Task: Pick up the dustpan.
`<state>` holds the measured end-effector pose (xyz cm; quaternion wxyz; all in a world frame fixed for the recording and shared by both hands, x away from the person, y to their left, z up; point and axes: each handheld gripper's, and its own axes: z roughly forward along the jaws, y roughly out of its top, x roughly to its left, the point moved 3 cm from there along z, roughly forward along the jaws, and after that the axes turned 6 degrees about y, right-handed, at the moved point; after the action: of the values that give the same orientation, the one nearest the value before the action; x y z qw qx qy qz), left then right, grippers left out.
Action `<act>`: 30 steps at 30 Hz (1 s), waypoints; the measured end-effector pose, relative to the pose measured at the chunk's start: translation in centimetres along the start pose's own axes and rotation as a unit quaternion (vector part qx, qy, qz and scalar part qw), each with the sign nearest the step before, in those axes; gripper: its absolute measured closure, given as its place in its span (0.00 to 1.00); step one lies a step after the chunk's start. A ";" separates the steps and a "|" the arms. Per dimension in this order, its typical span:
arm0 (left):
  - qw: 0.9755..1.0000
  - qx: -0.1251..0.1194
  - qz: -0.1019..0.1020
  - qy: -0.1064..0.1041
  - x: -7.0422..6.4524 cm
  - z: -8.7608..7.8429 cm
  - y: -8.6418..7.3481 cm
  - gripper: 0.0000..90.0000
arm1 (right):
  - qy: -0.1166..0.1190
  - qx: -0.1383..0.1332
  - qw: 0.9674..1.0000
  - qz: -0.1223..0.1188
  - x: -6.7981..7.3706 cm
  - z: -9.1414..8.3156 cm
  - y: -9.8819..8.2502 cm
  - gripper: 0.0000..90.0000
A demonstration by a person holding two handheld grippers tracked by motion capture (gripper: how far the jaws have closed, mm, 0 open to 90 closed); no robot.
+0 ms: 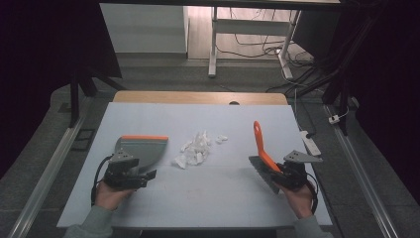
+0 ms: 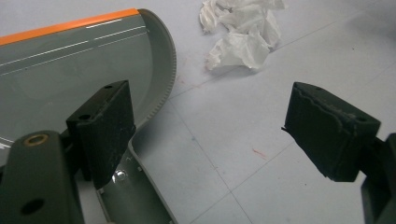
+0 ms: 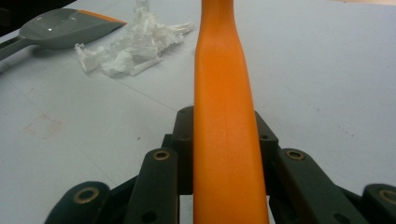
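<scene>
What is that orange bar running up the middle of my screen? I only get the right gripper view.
Observer: It is the handle of a small brush; the right gripper is shut on it, and grey bristles sit by the gripper.
Operator: And that grey scoop far off, is anyone holding it?
Observer: That is a dustpan. The left gripper has its jaws open, one over the pan's handle, nothing clamped.
Operator: Where is the white stuff?
Observer: Crumpled paper scraps lie on the table between dustpan and brush.
</scene>
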<state>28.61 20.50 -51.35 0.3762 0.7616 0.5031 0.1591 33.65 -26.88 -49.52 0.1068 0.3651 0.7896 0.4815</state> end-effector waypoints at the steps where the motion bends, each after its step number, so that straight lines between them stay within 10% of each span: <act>1: 1.000 -0.001 0.000 0.002 -0.1 -0.1 0.1 0.19 | 0.000 -0.001 1.000 0.002 0.0 0.0 0.0 0.78; 12: 1.000 -0.016 -0.005 0.014 -0.8 -1.5 1.8 0.19 | 0.003 -0.010 1.000 0.008 0.0 -0.3 0.0 0.78; 30: 0.996 0.049 -0.014 0.071 0.0 -3.0 3.4 0.19 | 0.003 -0.009 1.000 0.004 -0.2 -0.4 0.1 0.78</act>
<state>28.93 21.06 -46.83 0.3042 0.7587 0.5463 0.1827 33.62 -27.23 -49.29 0.1053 0.3657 0.7843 0.4899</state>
